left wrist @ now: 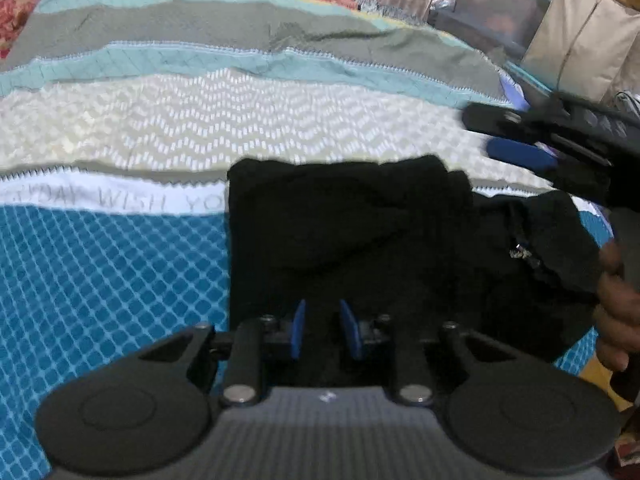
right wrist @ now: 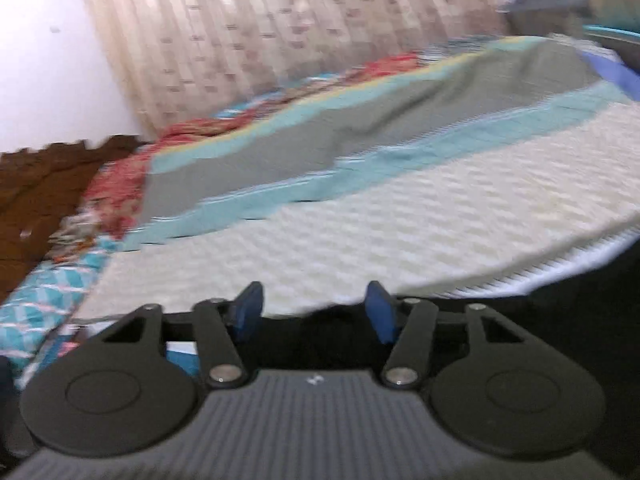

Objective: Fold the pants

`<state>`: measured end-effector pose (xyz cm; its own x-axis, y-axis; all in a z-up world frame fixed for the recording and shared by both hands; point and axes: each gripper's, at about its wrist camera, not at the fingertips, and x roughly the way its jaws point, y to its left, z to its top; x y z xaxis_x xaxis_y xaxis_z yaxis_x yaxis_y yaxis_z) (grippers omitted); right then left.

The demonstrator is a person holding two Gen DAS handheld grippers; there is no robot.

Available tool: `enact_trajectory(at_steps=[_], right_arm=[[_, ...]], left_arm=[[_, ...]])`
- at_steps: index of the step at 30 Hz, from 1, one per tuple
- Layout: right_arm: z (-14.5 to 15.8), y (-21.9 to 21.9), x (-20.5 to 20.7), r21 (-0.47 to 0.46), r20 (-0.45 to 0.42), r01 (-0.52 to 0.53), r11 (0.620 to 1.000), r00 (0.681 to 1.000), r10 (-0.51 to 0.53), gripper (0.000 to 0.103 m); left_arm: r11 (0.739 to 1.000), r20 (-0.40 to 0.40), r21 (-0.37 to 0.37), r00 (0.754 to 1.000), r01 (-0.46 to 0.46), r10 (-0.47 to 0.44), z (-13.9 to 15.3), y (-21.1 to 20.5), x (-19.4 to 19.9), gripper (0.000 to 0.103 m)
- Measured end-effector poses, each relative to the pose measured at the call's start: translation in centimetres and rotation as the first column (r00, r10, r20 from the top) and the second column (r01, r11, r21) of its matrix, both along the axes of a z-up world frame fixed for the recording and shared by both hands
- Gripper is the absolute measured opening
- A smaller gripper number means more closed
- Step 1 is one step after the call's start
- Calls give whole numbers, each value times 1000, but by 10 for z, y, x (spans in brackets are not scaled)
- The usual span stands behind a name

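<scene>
The black fabric pants [left wrist: 352, 240] lie folded into a squarish bundle on the bed, over the striped quilted bedspread [left wrist: 120, 272] with its teal diamond band, white lettered strip and cream zigzag band. The bundle's left edge is straight; its right side is lumpier, with a small metallic bit showing among the folds.

The left tongs [left wrist: 325, 330] hover low over the near edge of the pants, their blue pads [left wrist: 298, 328] a narrow gap apart and clamping nothing. The right tongs [left wrist: 516, 148] reach in from the right, just above the pants' far right corner; in the left wrist view they are blurred, but in their own view the right tongs [right wrist: 314, 314] stand wide apart with nothing between them, the black cloth just below. The person's right hand [left wrist: 616, 312] grips the handle at the frame's edge.

Beyond the bed hang pale floral curtains [right wrist: 260, 40], and a beige cushion [left wrist: 580, 40] sits to the right, possibly against clear storage boxes [left wrist: 496, 12].
</scene>
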<state>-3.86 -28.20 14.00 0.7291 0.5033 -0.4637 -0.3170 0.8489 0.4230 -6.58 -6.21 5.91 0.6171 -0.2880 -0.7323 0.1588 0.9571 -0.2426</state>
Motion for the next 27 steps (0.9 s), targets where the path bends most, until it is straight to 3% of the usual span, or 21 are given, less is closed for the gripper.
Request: enact_trajectory(at_steps=[4, 6, 8, 9, 10, 12, 16, 20, 23, 25, 27], right_arm=[[-2, 20, 14, 60, -53, -147, 987, 987, 150, 38], [-16, 23, 24, 38, -116, -143, 989, 982, 147, 38], [-41, 10, 39, -21, -202, -78, 997, 977, 72, 33], [-55, -3, 45, -28, -240, -42, 999, 970, 34, 11], [-68, -19, 48, 12, -265, -4, 1000, 964, 7, 0], [-78, -37, 52, 136, -313, 29, 990, 950, 15, 0], [-70, -24, 48, 62, -265, 0, 998, 964, 17, 0], [-70, -16, 39, 91, -269, 12, 996, 963, 13, 1], [-52, -12, 17, 52, -200, -4, 999, 980, 14, 12], [-46, -2, 5, 9, -143, -21, 1000, 990, 22, 27], [-39, 2, -7, -15, -102, -50, 999, 994, 48, 31]], left_arm=[[999, -13, 53, 1000, -1, 2, 4, -13, 6, 20], [997, -38, 75, 999, -14, 17, 1, -17, 9, 20], [996, -60, 89, 998, -30, 35, -3, -19, 9, 22], [994, -65, 99, 997, -37, 44, -5, -20, 9, 23], [993, -69, 110, 996, -42, 50, -7, -21, 9, 23], [992, -73, 117, 996, -46, 55, -8, -21, 9, 23], [989, -91, 133, 993, -60, 72, -9, -22, 13, 23], [986, -98, 153, 992, -65, 81, -9, -24, 13, 23], [983, -100, 172, 991, -67, 85, -10, -26, 15, 25], [981, -100, 181, 991, -70, 89, -10, -27, 15, 25], [979, -97, 193, 991, -72, 92, -10, -28, 15, 26]])
